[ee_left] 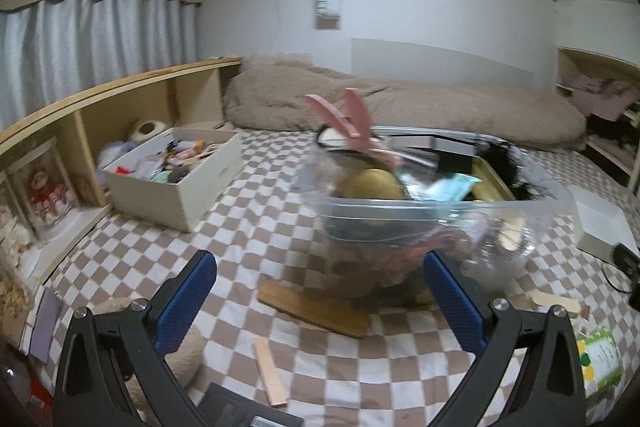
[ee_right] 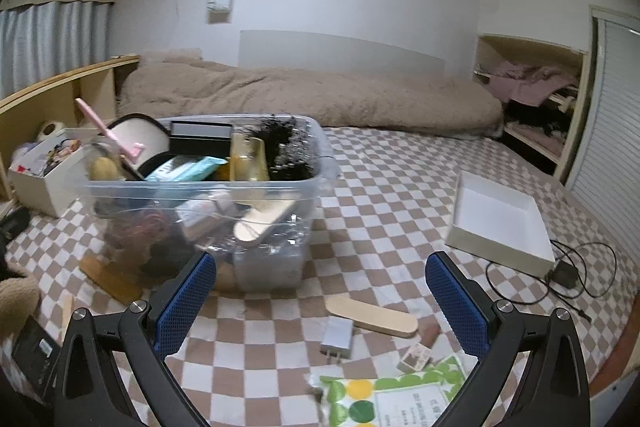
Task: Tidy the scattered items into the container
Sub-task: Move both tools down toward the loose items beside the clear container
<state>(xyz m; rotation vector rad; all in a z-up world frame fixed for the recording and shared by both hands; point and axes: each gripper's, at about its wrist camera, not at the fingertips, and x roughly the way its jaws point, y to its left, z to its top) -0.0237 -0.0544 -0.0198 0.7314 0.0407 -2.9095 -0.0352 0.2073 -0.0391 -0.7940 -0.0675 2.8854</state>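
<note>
Left wrist: left tongs (ee_left: 318,293) spread wide (nothing held) before the container (ee_left: 436,211); right tongs (ee_right: 320,291) likewise empty.

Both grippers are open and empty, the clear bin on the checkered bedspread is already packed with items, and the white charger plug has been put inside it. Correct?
Not quite: the white charger plug lies on the checkered bedspread, outside the clear bin, as the right wrist view shows. The rest holds: the left gripper and right gripper are open and empty, and the bin is packed.
</note>
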